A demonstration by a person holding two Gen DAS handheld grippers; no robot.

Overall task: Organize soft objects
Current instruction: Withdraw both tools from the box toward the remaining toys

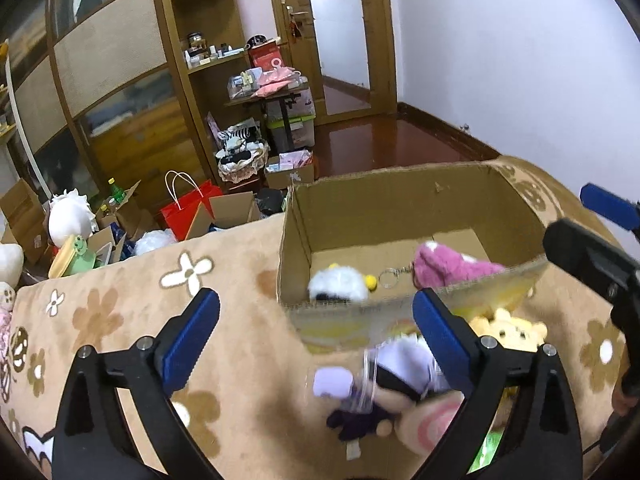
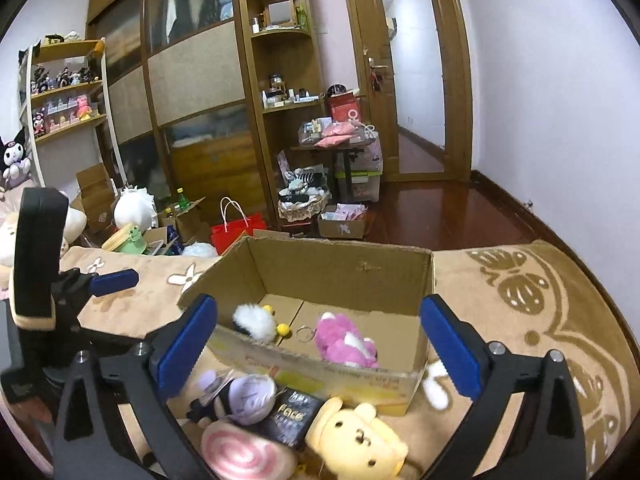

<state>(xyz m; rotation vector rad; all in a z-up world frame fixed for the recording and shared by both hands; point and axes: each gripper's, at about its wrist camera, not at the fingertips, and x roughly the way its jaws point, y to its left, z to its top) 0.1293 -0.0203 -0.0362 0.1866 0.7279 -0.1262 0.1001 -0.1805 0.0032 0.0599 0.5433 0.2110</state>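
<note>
Plush toys [image 2: 360, 436] lie loose before the cardboard box [image 2: 340, 276], beneath both wide-spread, empty claws [image 2: 320, 340].

pale walls [image 2: 540, 100], dark red wood floor [image 2: 448, 216], wooden wardrobe [image 2: 192, 80] with woven panels, corner shelves [image 2: 280, 40], glazed wooden door [image 2: 412, 80], cluttered floor boxes
</note>
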